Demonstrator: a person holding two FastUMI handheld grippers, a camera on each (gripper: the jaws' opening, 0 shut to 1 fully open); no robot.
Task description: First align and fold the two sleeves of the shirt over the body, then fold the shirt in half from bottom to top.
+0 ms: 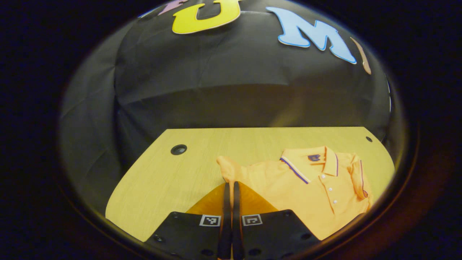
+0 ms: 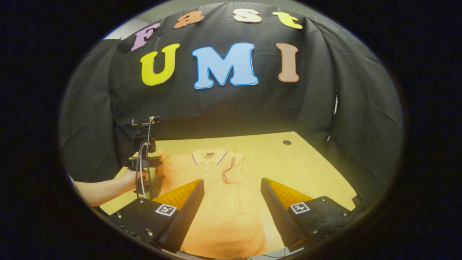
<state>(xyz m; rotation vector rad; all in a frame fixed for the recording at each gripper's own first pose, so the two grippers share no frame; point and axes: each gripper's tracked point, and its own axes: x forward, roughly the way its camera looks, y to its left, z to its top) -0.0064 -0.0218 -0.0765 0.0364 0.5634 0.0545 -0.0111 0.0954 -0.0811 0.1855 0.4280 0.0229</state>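
Tabletop (image 1: 162,187): pale wood-grain surface with a dark round grommet hole (image 1: 178,149) toward its far edge, backed by the black cloth wall.

Shirt (image 1: 317,195): orange polo lying flat, face up, collar (image 1: 310,162) toward the far wall and hem toward the viewer, so its long axis runs near to far. In the right gripper view the shirt (image 2: 220,202) lies directly ahead. One sleeve (image 2: 231,168), on that view's right, is already folded over the chest, its trimmed cuff lying beside the button placket. The other sleeve (image 1: 231,169) still reaches outward from the body.

Left claw (image 1: 231,195): its jaws are pressed together with only a thin line between them, the tips at the edge of the outstretched sleeve. Cloth appears to be pinched there, though the contact is hidden by the fingers, so the grip cannot be confirmed. The same claw appears in the right gripper view (image 2: 155,162), held by a person's hand (image 2: 131,178) at the shirt's shoulder.

Right claw (image 2: 232,184): jaws spread wide, empty, hovering above the shirt's lower half.

Judgement: the left claw is nearer the unfolded sleeve; the coming move likely carries that sleeve inward across the body, toward the folded one.
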